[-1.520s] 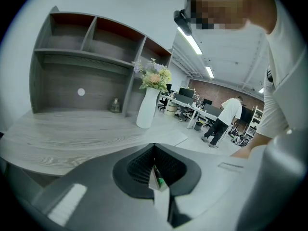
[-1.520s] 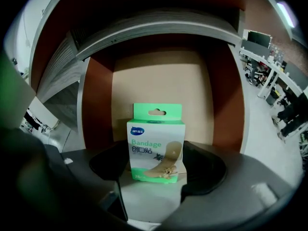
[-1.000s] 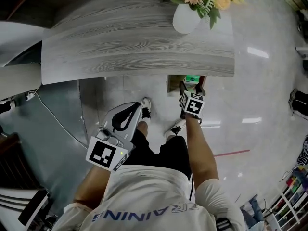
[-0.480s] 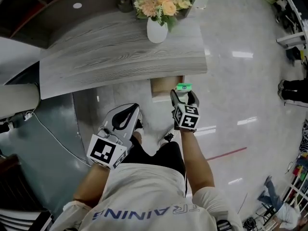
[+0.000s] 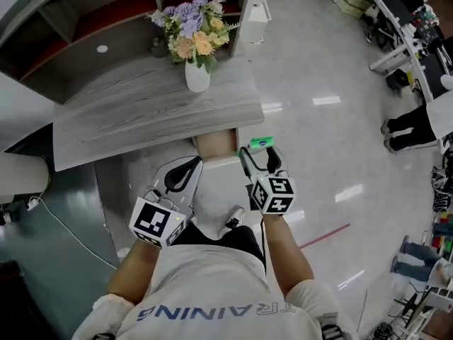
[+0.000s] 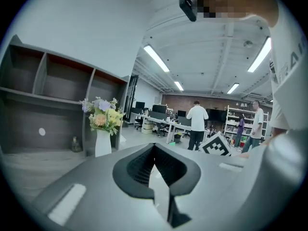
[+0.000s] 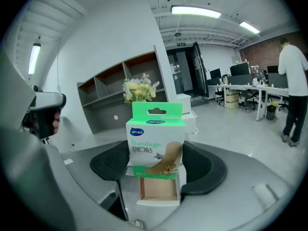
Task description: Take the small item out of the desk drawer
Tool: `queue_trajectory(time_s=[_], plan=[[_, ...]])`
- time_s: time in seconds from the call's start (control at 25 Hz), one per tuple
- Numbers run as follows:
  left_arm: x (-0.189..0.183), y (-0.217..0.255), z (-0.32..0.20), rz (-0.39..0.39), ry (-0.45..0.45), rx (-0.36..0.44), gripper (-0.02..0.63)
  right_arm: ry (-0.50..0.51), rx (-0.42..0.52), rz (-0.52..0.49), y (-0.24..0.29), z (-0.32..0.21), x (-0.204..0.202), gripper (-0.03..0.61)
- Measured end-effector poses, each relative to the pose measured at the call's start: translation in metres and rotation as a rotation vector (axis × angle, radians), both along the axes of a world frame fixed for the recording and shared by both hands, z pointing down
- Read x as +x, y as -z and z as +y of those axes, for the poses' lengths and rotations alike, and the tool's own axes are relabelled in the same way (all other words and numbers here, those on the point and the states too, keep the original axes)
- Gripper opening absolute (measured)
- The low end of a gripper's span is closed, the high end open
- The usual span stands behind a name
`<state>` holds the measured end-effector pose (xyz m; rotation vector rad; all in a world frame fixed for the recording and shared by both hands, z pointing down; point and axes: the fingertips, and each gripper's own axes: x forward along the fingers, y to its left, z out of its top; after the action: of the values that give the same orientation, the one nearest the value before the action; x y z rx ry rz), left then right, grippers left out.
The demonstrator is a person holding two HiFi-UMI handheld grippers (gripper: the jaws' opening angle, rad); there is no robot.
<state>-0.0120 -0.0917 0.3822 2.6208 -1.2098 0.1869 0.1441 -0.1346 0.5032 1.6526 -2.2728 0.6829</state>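
Note:
In the head view my right gripper (image 5: 259,151) is shut on a small green-and-white bandage box (image 5: 260,144), held in the air just right of the open wooden drawer (image 5: 214,146) under the grey desk (image 5: 134,112). In the right gripper view the bandage box (image 7: 155,138) stands upright between the two dark pads, with the drawer (image 7: 156,189) showing below it. My left gripper (image 5: 190,166) hovers left of the drawer, jaws together and holding nothing. The left gripper (image 6: 154,147) points toward the desk top.
A white vase of flowers (image 5: 197,75) stands on the desk, with a dark shelf unit (image 5: 106,20) behind it. A cable (image 5: 67,225) trails on the floor at left. People (image 6: 197,124) stand by office desks (image 5: 403,27) at far right.
Both grippers have risen. The right one has carried the bandage box up from drawer level to beside the desk edge. The head view has pulled back and takes in more of the room.

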Motion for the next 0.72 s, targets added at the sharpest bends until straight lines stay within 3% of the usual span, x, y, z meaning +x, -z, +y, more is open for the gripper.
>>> queue_trajectory(time_s=[0.48,0.72], plan=[[0.038,0.064,0.01,0.03,-0.049,0.107,-0.002,0.027,0.325,-0.003,0.176,0.043,0.031,0.354],[0.052,0.094,0.008,0.037,-0.062,0.165,-0.002,0.031,0.421,0.004,0.231,0.059,0.044,0.354]])
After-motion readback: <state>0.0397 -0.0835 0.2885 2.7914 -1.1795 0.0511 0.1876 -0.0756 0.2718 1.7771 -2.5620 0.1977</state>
